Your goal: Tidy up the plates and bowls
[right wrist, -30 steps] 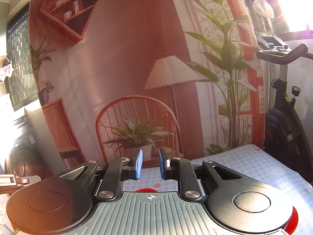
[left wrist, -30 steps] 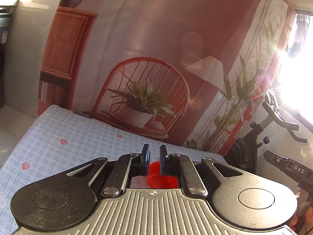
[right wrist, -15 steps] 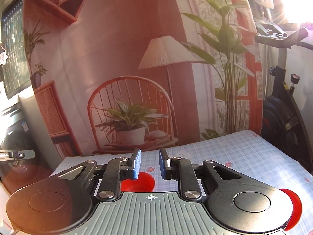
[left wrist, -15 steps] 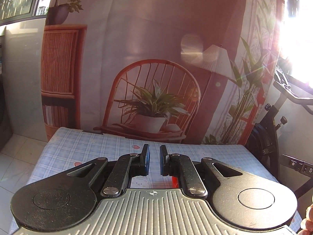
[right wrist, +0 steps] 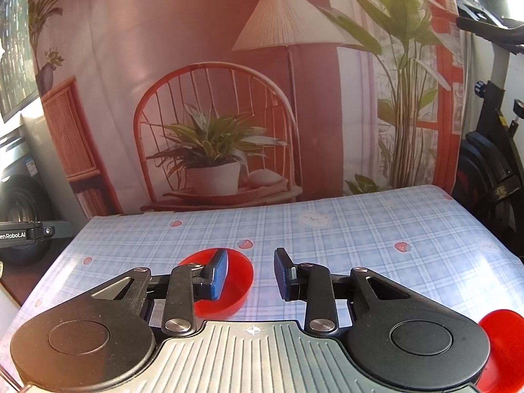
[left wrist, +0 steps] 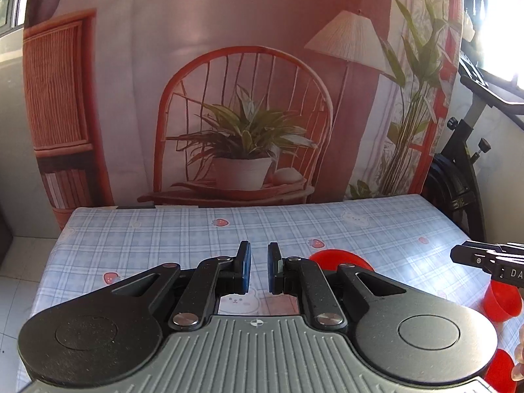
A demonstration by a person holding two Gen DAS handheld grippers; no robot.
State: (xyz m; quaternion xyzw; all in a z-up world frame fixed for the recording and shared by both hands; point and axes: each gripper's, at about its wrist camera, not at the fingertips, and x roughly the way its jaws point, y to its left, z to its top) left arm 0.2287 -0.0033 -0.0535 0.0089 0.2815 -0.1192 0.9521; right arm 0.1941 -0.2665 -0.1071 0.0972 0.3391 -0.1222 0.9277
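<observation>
A red bowl point(right wrist: 234, 281) sits on the checked tablecloth point(right wrist: 360, 239), just behind my right gripper's left finger. My right gripper point(right wrist: 250, 273) is open and empty above the table, its gap just right of the bowl. Another red dish point(right wrist: 502, 330) peeks out at the right edge. In the left wrist view, my left gripper point(left wrist: 258, 271) has its jaws nearly together with nothing between them. A red bowl point(left wrist: 340, 258) lies behind its right finger. A second red bowl point(left wrist: 502, 299) sits at the far right under the other gripper's body, and a red piece point(left wrist: 499, 371) shows lower right.
A printed backdrop point(left wrist: 245, 98) with a chair and plant hangs behind the table's far edge. An exercise bike point(right wrist: 491, 163) stands to the right of the table. The table's left edge drops to a tiled floor point(left wrist: 19, 268).
Both grippers have tilted down towards the table, so more of the cloth and the red bowls show. My right gripper's jaws have opened wider. My left jaws stay nearly together.
</observation>
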